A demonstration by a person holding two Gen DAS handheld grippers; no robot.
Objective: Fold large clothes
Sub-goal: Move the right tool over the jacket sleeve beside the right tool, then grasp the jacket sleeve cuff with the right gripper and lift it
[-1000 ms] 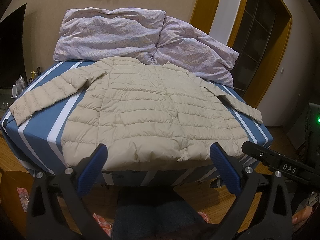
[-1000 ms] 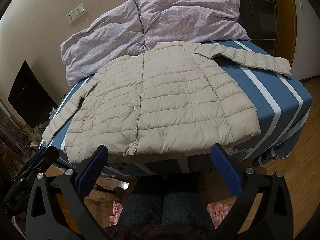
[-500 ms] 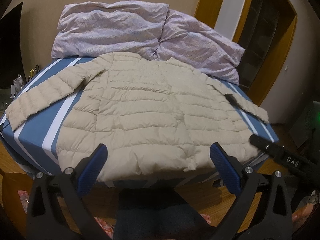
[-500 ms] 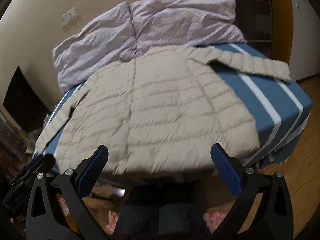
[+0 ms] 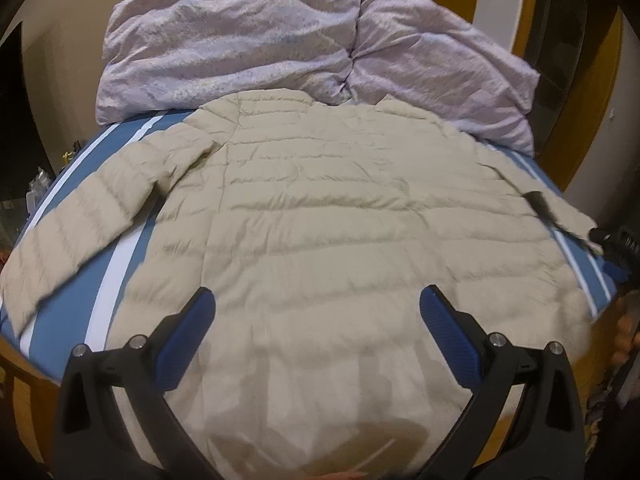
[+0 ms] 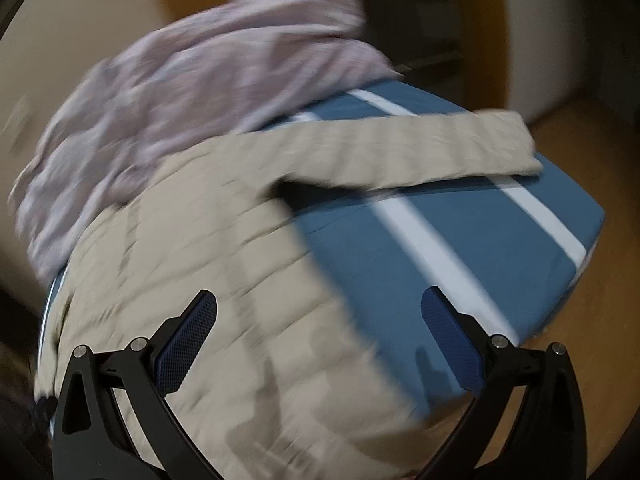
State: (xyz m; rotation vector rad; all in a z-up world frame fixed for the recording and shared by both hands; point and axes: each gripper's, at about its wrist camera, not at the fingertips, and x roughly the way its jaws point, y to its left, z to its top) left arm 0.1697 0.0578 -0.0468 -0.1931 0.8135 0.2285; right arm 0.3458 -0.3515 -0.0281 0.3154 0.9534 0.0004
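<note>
Both grippers have pushed in over the bed since a second ago, and the right one has swung toward the right sleeve.

Spread flat on the blue striped bed (image 5: 120, 264), the beige puffer jacket (image 5: 320, 216) lies front up, collar touching the lilac duvet (image 5: 240, 40), both sleeves out to the sides. Fingers of the left gripper (image 5: 316, 340) and right gripper (image 6: 318, 338) stand wide apart, holding nothing, above the hem. Judging by this, the first fold is about to begin: each should probably close on a sleeve cuff or side edge, pinching both layers, then carry it across the chest without dragging the slippery body. Only the left view shows the left sleeve (image 5: 80, 232) whole; the right view, badly motion-blurred, alone shows the right sleeve (image 6: 400, 152) lying straight out across the stripes.
</note>
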